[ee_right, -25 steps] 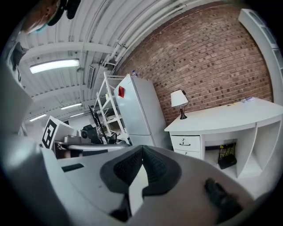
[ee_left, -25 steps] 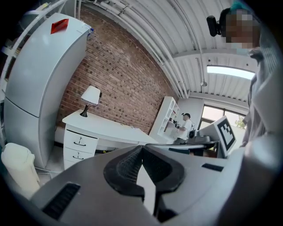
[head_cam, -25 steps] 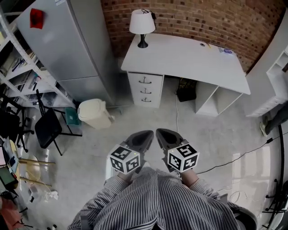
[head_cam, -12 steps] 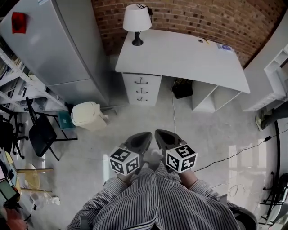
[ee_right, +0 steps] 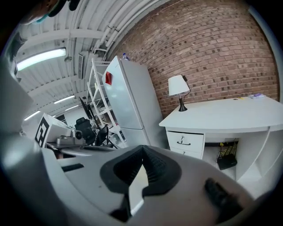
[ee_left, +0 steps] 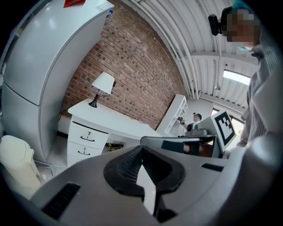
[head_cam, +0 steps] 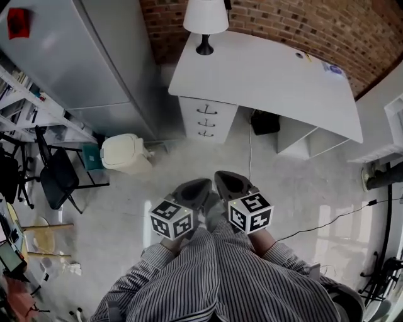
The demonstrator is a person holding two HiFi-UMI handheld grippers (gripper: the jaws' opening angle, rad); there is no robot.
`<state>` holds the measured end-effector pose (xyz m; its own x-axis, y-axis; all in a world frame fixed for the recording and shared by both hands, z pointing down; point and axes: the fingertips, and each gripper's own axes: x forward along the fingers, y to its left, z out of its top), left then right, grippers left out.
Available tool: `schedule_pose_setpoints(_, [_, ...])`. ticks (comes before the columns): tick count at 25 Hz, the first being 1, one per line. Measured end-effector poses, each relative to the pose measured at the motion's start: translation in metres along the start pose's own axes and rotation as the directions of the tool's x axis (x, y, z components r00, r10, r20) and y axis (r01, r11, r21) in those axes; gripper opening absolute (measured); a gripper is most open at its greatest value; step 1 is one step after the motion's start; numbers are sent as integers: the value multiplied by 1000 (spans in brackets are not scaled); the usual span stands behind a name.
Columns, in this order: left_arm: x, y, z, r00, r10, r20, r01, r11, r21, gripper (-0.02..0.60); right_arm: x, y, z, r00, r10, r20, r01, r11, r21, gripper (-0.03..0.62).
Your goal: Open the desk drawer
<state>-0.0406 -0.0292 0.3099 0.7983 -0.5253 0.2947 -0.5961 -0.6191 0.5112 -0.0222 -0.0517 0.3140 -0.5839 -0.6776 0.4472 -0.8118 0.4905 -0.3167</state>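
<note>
White desk [head_cam: 271, 72] against the brick wall [head_cam: 289, 25], with a lamp [head_cam: 206, 17] on one end. Three drawers [head_cam: 206, 121], all closed, sit under the lamp end. Left gripper [head_cam: 199, 188] and right gripper [head_cam: 227, 182] are side by side, well apart from the desk, jaws together and empty.

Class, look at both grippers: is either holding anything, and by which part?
Nothing is held. The left gripper and right gripper are both shut and empty, far from the desk drawers.

Open floor [head_cam: 201, 162] to drawers [head_cam: 205, 119], bin [head_cam: 124, 154] L, cable [head_cam: 249, 151] R
</note>
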Motion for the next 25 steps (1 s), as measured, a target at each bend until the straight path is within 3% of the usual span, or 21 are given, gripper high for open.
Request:
schedule_pose_setpoints(6, [30,38,21,999,30,-26,-31,998,-46,12,46,-29,33,996,86,2,-86,995,50,17])
schedule_pose_setpoints(12, [70,79,34,998,43,-41,-48,992,-115,12,77,-75,49,998,58,12,-59,994,96,17])
schedule_pose_setpoints(20, [114,139,37,995,72,-74,-80,991,-108,12,117,-130,41,998,45,42,-53,975,216,17])
schedule_pose_setpoints(25, [128,179,24,988,137,-69,-145,982,-125,12,145,-157,14,1000,31,2,-30,955,295,17])
